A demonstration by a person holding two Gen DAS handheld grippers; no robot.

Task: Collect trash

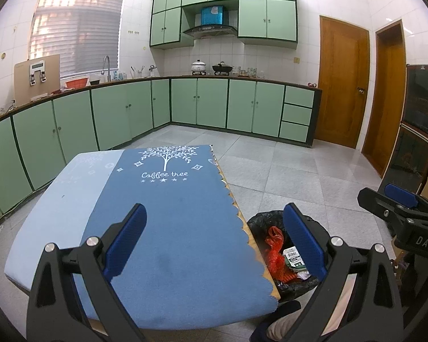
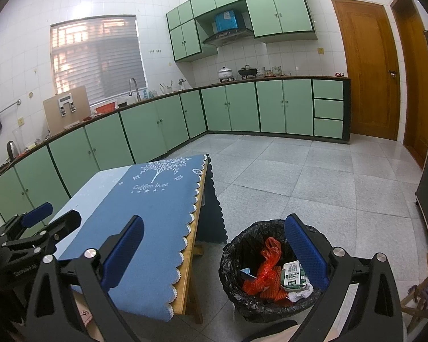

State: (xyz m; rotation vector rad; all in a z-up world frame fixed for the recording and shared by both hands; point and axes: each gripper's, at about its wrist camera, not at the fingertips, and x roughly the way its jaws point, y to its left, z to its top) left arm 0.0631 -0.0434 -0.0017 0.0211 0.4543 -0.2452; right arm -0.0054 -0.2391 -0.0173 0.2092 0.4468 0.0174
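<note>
Both the left hand-held gripper (image 1: 214, 242) and the right hand-held gripper (image 2: 214, 250) are released and hold nothing. Trash (image 2: 266, 276) lies in the bin (image 2: 236, 256) beside the desk (image 2: 157, 222).

My left gripper (image 1: 214, 236) sits low centre of frame, jaws wide apart, nothing btwn them. Blue cloth (image 1: 168, 228) covers the table under it. Bin (image 1: 259, 219) w/ black liner at lower right, red bag (image 1: 275, 252) inside. Right gripper (image 1: 396, 199) at far right edge.
</note>
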